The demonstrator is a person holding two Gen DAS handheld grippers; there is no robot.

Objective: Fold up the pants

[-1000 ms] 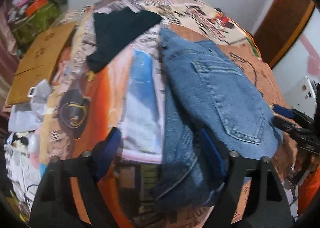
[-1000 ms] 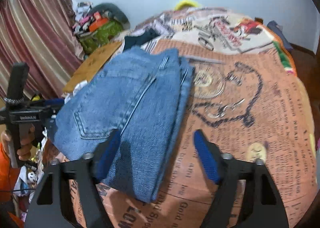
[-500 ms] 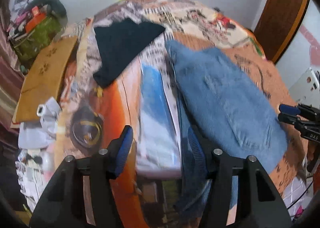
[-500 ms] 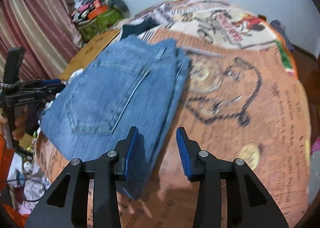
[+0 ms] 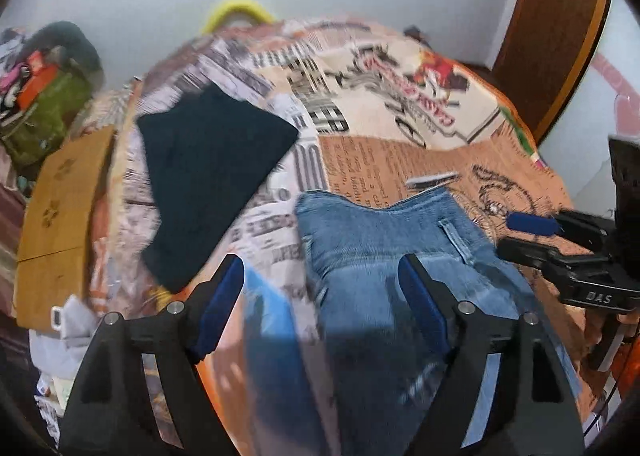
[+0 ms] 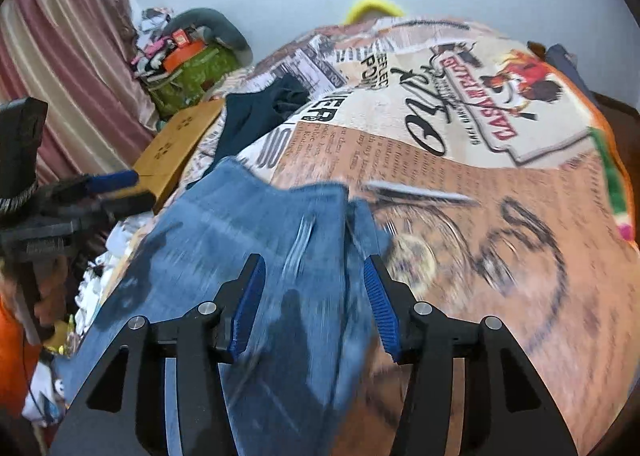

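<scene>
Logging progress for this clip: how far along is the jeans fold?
Done: the jeans already lie as a folded stack on the printed bedspread. In hand: nothing; the left gripper and right gripper hang over the denim, jaws just opening, no cloth pinched. Left: probably one more fold or a tidy-up. The dark garment lies apart, flat.

Soft indoor light, motion blur, fisheye warping
</scene>
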